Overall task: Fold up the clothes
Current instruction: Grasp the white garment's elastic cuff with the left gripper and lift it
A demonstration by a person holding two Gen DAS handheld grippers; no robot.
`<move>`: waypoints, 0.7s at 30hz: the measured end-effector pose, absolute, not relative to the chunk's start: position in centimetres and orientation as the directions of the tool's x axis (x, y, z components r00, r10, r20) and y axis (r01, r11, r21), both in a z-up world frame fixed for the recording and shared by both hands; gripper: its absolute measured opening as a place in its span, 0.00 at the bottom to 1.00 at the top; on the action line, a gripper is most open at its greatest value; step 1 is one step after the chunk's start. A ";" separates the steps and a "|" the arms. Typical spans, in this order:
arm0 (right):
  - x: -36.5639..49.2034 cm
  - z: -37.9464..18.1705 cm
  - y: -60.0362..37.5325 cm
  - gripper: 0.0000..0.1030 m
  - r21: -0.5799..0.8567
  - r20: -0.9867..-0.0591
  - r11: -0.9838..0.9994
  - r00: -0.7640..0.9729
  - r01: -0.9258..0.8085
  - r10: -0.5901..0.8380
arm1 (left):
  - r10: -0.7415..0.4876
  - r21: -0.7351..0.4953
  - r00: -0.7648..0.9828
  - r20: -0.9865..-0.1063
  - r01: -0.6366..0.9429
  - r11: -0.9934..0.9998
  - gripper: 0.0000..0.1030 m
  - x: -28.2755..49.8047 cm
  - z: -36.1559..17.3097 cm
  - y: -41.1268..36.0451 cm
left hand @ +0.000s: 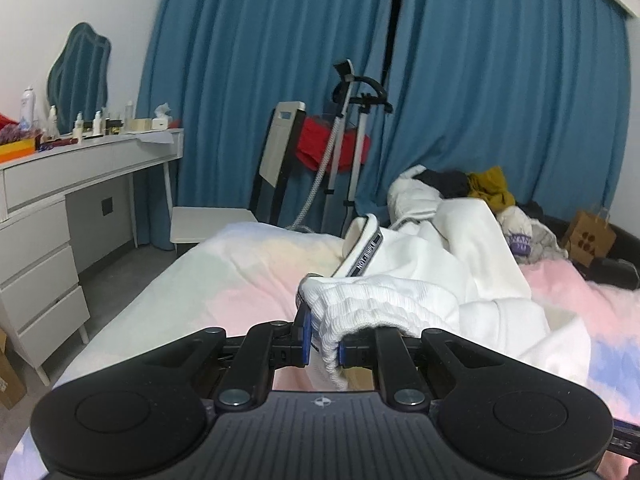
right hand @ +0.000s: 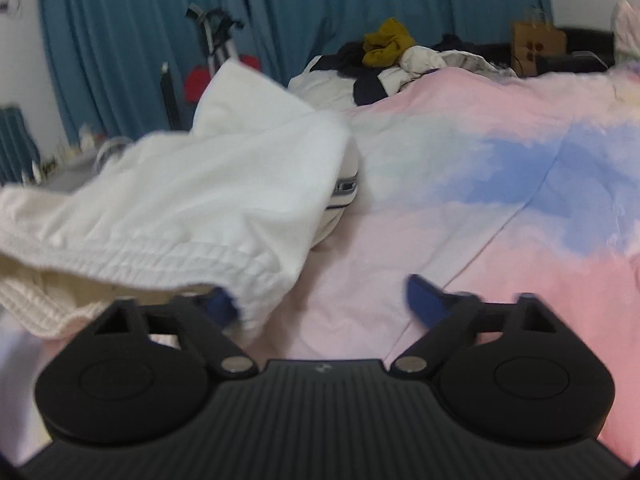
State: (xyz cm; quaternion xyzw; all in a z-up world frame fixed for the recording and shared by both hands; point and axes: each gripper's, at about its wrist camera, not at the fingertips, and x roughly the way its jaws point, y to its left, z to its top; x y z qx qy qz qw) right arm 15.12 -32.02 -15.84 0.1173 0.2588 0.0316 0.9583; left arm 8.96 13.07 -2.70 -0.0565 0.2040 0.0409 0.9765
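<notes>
White soft garment, thick and crumpled, with a stretchy ribbed band along one edge. Dark stripe with small letters down one side. Spread over a bed cover of pink, blue and pale patches. Ribbed band bunched up and lifted off the cover; the rest heaped in folds behind. More clothes piled far back on the bed: mustard yellow, dark and white.
</notes>
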 end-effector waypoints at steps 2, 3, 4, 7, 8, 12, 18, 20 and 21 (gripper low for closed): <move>15.2 -15.7 -31.2 0.57 0.184 -0.470 0.983 0.876 -0.020 0.106 | 0.061 -0.072 0.906 -0.418 -0.100 0.992 0.13 9.7 -3.0 12.4; 15.2 -15.6 -30.8 0.49 0.163 -0.462 0.986 0.881 -0.034 0.106 | 0.065 -0.069 0.903 -0.425 -0.104 0.992 0.13 9.9 -3.1 12.4; 14.9 -15.2 -30.5 0.35 0.158 -0.458 0.986 0.881 -0.053 0.121 | 0.065 -0.076 0.901 -0.428 -0.107 0.991 0.13 10.2 -3.1 12.4; 13.6 -14.0 -29.8 0.18 0.175 -0.450 0.980 0.878 -0.094 0.165 | 0.061 -0.110 0.910 -0.410 -0.116 0.987 0.12 10.5 -2.3 13.1; 12.9 -13.4 -29.6 0.18 0.195 -0.445 0.975 0.876 -0.109 0.187 | 0.062 -0.130 0.912 -0.405 -0.125 0.984 0.12 10.7 -1.7 13.7; 9.6 -10.5 -28.3 0.18 0.321 -0.373 0.923 0.867 -0.213 0.330 | 0.068 -0.202 0.928 -0.367 -0.151 0.968 0.11 11.1 1.6 16.7; 8.0 -7.5 -20.1 0.18 0.431 -0.335 0.771 0.711 -0.468 0.619 | 0.204 -0.150 0.935 -0.291 -0.255 0.955 0.10 12.7 6.7 23.4; 8.6 -7.4 -16.7 0.18 0.455 -0.331 0.717 0.648 -0.528 0.686 | 0.278 -0.088 0.915 -0.291 -0.314 0.945 0.10 14.0 6.9 25.7; 9.0 -7.5 -15.0 0.18 0.468 -0.331 0.689 0.613 -0.554 0.718 | 0.307 -0.071 0.902 -0.302 -0.343 0.937 0.10 14.7 6.4 26.8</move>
